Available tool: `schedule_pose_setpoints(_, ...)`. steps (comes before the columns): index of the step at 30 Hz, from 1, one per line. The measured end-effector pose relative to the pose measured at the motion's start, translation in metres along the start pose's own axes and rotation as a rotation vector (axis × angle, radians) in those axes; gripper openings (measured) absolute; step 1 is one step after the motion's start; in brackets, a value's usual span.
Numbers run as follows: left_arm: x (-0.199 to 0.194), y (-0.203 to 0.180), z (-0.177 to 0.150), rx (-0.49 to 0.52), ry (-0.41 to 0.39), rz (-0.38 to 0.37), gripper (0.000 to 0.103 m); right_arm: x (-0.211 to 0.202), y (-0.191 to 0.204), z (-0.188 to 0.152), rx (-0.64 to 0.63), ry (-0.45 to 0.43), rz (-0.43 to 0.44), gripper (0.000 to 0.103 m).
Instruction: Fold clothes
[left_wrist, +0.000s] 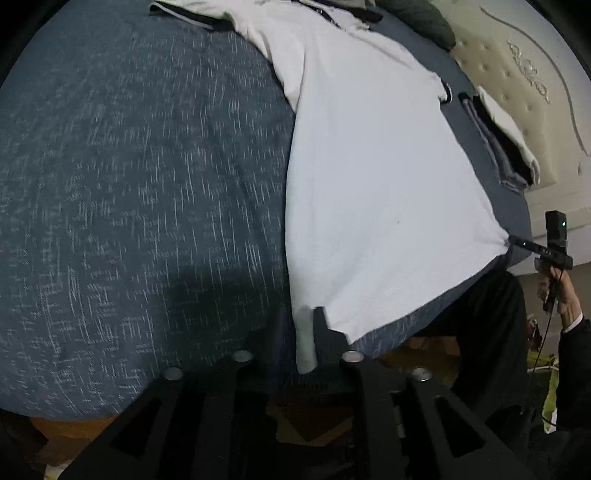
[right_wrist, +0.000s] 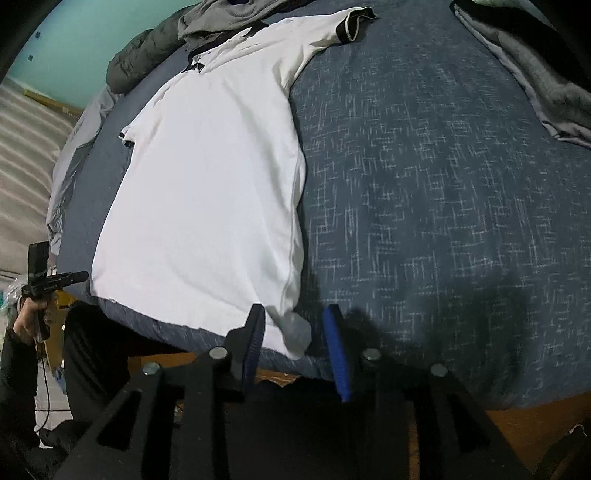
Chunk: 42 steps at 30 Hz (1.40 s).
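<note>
Shirt (left_wrist: 373, 177), white with dark-trimmed sleeves, lies flat on a bed (left_wrist: 140, 206) covered in blue flecked fabric, its hem at the near edge. A cream padded headboard (left_wrist: 524, 74) stands beyond, with folded clothes (left_wrist: 506, 136) near it; a teal wall (right_wrist: 88, 40) shows on the other side. The left gripper (left_wrist: 310, 336) has its jaws closed on one hem corner. The right gripper (right_wrist: 295, 336) has its jaws apart, the other hem corner lying loose between them.
</note>
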<state>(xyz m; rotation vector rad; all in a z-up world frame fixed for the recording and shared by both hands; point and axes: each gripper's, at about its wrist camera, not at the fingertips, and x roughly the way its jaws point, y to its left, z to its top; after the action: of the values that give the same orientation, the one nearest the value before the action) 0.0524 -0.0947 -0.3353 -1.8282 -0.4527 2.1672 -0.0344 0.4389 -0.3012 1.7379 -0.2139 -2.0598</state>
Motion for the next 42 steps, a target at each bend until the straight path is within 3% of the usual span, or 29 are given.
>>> schedule_pose_setpoints(16,0.025,-0.005,0.010,0.030,0.054,-0.011,0.024,0.012,0.004,-0.002,-0.017,0.043,0.014,0.034)
schedule_pose_setpoints(17,0.026,-0.006,0.011,0.033,0.057,-0.009,0.024,0.011,0.004,-0.002,-0.020,0.043,0.015,0.030)
schedule_pose_setpoints(20,0.028,-0.008,0.007,0.042,0.061,-0.003,0.023,0.009,0.006,-0.004,-0.020,0.050,0.036,0.007)
schedule_pose_setpoints(21,0.030,-0.010,0.007,0.046,0.061,-0.004,0.023,0.007,0.008,-0.005,-0.015,0.055,0.049,0.005)
schedule_pose_setpoints(27,0.035,-0.020,0.015,0.066,0.055,-0.006,0.023,-0.026,0.006,-0.003,0.072,0.034,0.160,0.004)
schedule_pose_setpoints(31,0.038,-0.018,0.016,0.052,0.050,-0.003,0.023,-0.024,-0.002,0.005,0.068,0.023,0.037,0.004)
schedule_pose_setpoints(33,0.035,-0.016,0.015,0.048,0.043,-0.004,0.023,-0.014,-0.006,0.006,0.061,0.028,-0.036,0.005)
schedule_pose_setpoints(37,0.029,-0.012,0.014,0.039,0.029,-0.008,0.024,-0.005,-0.008,0.004,0.042,-0.003,-0.081,0.007)
schedule_pose_setpoints(39,0.026,-0.010,0.014,0.034,0.025,-0.012,0.024,-0.006,-0.010,0.003,0.036,-0.009,-0.074,0.028)
schedule_pose_setpoints(42,0.025,-0.004,0.012,0.026,0.033,-0.018,0.024,-0.009,-0.013,0.000,0.028,-0.018,-0.064,0.035)
